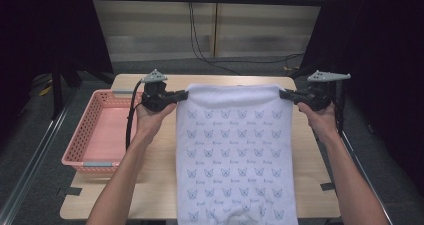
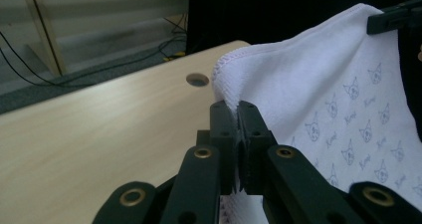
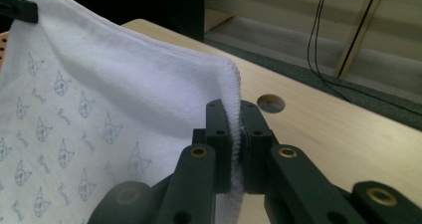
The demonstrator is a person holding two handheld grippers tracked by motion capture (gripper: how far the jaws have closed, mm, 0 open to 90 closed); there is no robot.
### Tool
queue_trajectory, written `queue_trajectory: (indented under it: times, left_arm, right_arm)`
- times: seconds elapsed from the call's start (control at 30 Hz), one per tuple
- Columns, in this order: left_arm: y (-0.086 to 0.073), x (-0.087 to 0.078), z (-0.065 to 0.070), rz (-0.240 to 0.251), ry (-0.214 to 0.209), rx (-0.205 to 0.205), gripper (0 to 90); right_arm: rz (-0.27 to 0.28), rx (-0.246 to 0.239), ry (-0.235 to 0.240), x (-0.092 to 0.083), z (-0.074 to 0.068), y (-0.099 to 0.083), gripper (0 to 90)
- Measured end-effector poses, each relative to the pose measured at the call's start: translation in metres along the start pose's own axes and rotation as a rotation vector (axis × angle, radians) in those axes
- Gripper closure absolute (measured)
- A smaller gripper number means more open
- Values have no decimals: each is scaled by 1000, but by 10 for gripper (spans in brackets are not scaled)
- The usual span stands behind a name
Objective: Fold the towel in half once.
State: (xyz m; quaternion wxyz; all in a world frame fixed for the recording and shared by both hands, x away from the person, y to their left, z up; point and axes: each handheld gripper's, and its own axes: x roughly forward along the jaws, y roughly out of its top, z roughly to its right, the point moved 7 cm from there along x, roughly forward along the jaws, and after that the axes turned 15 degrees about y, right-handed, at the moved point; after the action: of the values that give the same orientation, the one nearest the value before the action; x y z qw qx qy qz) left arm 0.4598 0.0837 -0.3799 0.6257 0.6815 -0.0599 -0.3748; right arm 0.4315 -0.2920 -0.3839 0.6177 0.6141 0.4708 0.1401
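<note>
Towel (image 1: 234, 150) hangs between my two claws, held up off the desk (image 1: 155, 180) by its far edge. Left claw (image 1: 179, 96) pinches the far left corner, jaws pressed together on the hem; the left gripper view confirms cloth squeezed between the pads at (image 2: 238, 115). Right claw (image 1: 287, 95) pinches the far right corner the same way, terry edge caught in its jaws (image 3: 236, 115).

Key relation: the held edge runs left to right, taut and about level between the claws. The towel's long axis falls away from that edge toward me, its near end draping past the near edge of the desk.

Each claw owns one corner, so neither hand is nearer; I judge any next move must be done by both together.

Pink basket (image 1: 80, 140) sits at the left of the desk, apart from the towel.
</note>
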Motion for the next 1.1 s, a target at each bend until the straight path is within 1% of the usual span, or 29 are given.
queue_trajectory:
  times: [0.03,0.1,0.13,0.17,0.2,0.23,0.3,0.33,0.37,0.43,0.47,0.5,0.53,0.57,0.63,0.67,0.7,0.73,0.77,0.83,0.87,0.93,1.0,1.03,1.07,1.1]
  left_arm:
    - [7,0,-3,6,6,10,873]
    - [22,-2,-6,27,11,9,873]
    - [29,-4,-7,41,14,8,873]
    - [35,-5,-6,56,12,-6,873]
    - [38,-6,-5,59,15,-1,873]
    - [39,-7,-3,58,17,13,873]
    - [31,-8,2,47,1,30,873]
    - [24,-8,5,43,-5,29,873]
    - [16,-8,7,34,-16,21,873]
    - [0,-10,12,14,-31,28,873]
    - [-7,-12,15,5,-42,16,873]
    - [-13,-15,19,-4,-64,7,873]
    - [-19,-18,25,-11,-84,19,873]
    - [-24,-22,29,-12,-79,27,873]
    - [-34,-31,39,-13,-115,7,873]
    - [-39,-35,43,-18,-125,15,873]
    - [-49,-40,50,-26,-125,44,873]
    - [-57,-43,55,-42,-138,46,872]
    - [-66,-48,57,-54,-136,53,873]
    - [-83,-56,61,-69,-149,35,872]
    - [-96,-61,63,-89,-152,25,872]
    - [-114,-70,64,-109,-149,21,872]
    - [-135,-81,68,-141,-154,15,872]
    - [-142,-87,71,-150,-162,19,872]
    - [-148,-92,72,-150,-159,19,871]
    - [-154,-95,72,-149,-135,0,871]
  right_arm:
    - [4,-4,-9,0,4,8,857]
    - [25,-14,-17,-2,7,22,858]
    - [36,-21,-22,-3,8,30,858]
    - [46,-29,-25,-5,8,38,859]
    - [63,-35,-23,-7,7,45,862]
    - [80,-39,-17,-9,4,51,863]
    - [84,-46,-9,-11,1,51,864]
    - [74,-41,-11,-11,0,46,864]
    - [57,-36,-7,-10,-1,37,865]
    - [26,-24,3,-7,-4,19,865]
    - [15,-16,12,-6,-8,11,865]
    - [7,-13,22,-6,-12,2,865]
    - [0,-11,33,-6,-17,-5,865]
    - [-9,-16,50,-7,-22,-12,865]
    - [-27,-18,62,-11,-34,-25,865]
    - [-27,-13,76,-15,-40,-31,865]
    - [-23,-12,88,-17,-45,-35,865]
    - [-26,-5,94,-22,-52,-44,865]
    - [-38,1,98,-24,-58,-52,865]
    - [-76,6,114,-29,-72,-71,865]
    - [-95,5,115,-30,-77,-78,865]
    - [-129,15,141,-36,-94,-100,865]
    - [-166,19,137,-41,-104,-117,865]
    - [-196,35,143,-43,-110,-129,865]
    - [-218,44,145,-44,-115,-138,865]
    - [-239,53,154,-45,-120,-147,865]
